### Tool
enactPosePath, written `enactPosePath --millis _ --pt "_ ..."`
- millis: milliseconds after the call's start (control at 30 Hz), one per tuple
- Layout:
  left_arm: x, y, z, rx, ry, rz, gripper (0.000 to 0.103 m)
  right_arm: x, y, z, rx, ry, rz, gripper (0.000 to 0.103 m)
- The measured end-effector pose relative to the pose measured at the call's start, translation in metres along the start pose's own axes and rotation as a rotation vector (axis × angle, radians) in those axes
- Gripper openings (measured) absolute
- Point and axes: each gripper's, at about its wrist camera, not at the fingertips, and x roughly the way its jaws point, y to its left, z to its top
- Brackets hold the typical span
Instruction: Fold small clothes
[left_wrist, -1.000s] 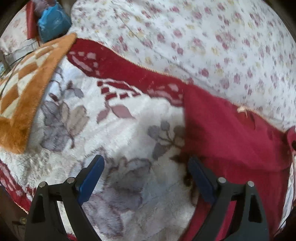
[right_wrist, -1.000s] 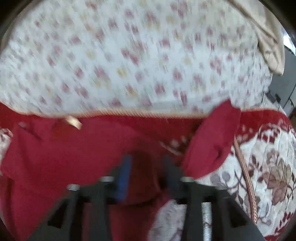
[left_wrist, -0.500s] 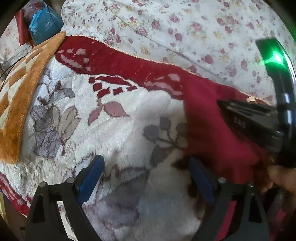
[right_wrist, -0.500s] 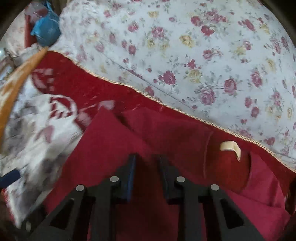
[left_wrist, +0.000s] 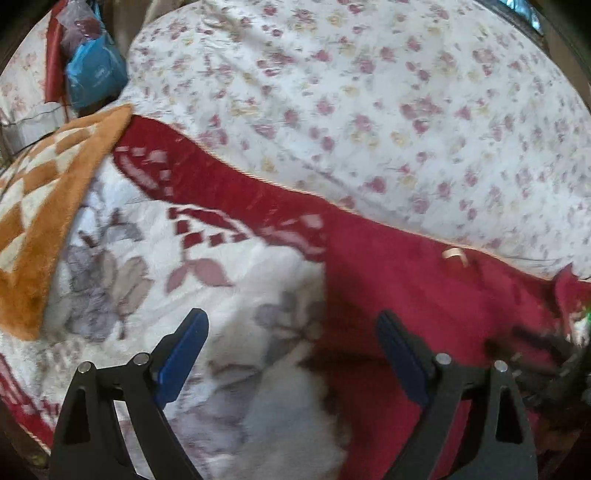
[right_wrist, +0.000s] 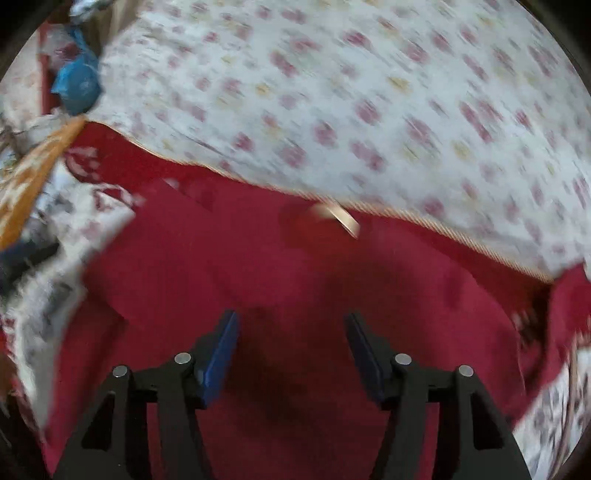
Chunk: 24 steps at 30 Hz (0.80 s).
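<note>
A small red garment (left_wrist: 424, 295) with a pale neck label (left_wrist: 455, 254) lies on the plush flowered blanket (left_wrist: 155, 266). In the right wrist view the garment (right_wrist: 258, 266) fills the lower half, its label (right_wrist: 340, 218) near the top edge. My left gripper (left_wrist: 291, 332) is open and empty, straddling the garment's left edge above the blanket. My right gripper (right_wrist: 291, 332) is open and empty, just over the middle of the garment. The right wrist view is motion-blurred.
A white quilt with small red flowers (left_wrist: 369, 110) lies behind the garment. An orange checked blanket (left_wrist: 40, 192) is at the left. A blue plastic bag (left_wrist: 94, 74) sits at the far left corner.
My right gripper was shut on the garment's fabric, carried it leftward across, and has now opened and let go. It has left the left wrist view. My left gripper stayed open.
</note>
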Motion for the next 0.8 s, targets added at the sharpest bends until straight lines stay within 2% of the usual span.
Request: enactPosePath --millis 67,133,167,233,300,367,433,467,567,600,667,733,800 --pt "0.013 -0.012 -0.001 0.026 0.041 -0.017 0.091 -0.003 -0.012 -0.005 0.044 -0.016 0.048 0.065" --pt "0.035 -0.023 -0.008 0.062 0.121 0.008 0.091 -0.015 -0.019 -0.005 0.044 0.008 0.044 0.065" --pt "0.040 -0.025 -0.012 0.066 0.134 0.014 0.091 -0.025 -0.025 -0.005 0.043 -0.012 0.041 0.065" --pt "0.050 -0.026 -0.017 0.055 0.158 0.022 0.091 -0.042 -0.044 -0.006 0.069 -0.056 -0.010 0.066" --pt "0.052 -0.024 -0.015 0.038 0.161 0.015 0.092 -0.047 -0.066 -0.008 0.117 -0.056 -0.065 0.068" --pt "0.051 -0.024 -0.013 0.035 0.150 0.022 0.091 -0.041 -0.098 -0.011 0.186 -0.032 -0.126 0.068" --pt "0.048 -0.028 -0.012 0.043 0.135 0.030 0.092 -0.022 -0.123 -0.016 0.221 0.056 -0.153 0.068" --pt "0.047 -0.029 -0.011 0.050 0.128 0.033 0.091 -0.013 -0.134 -0.021 0.240 0.106 -0.115 0.068" --pt "0.040 -0.029 -0.010 0.059 0.106 0.045 0.091 -0.040 -0.156 -0.021 0.305 0.035 -0.033 0.066" --pt "0.038 -0.029 -0.009 0.055 0.102 0.038 0.091 -0.056 -0.169 -0.019 0.339 -0.022 -0.048 0.067" --pt "0.036 -0.027 -0.010 0.044 0.102 0.033 0.092 -0.076 -0.195 -0.014 0.407 -0.081 -0.107 0.071" --pt "0.036 -0.026 -0.010 0.039 0.103 0.033 0.092 -0.083 -0.221 -0.011 0.478 -0.086 -0.162 0.074" --pt "0.035 -0.025 -0.010 0.033 0.099 0.035 0.092 -0.084 -0.253 -0.008 0.559 -0.079 -0.181 0.074"
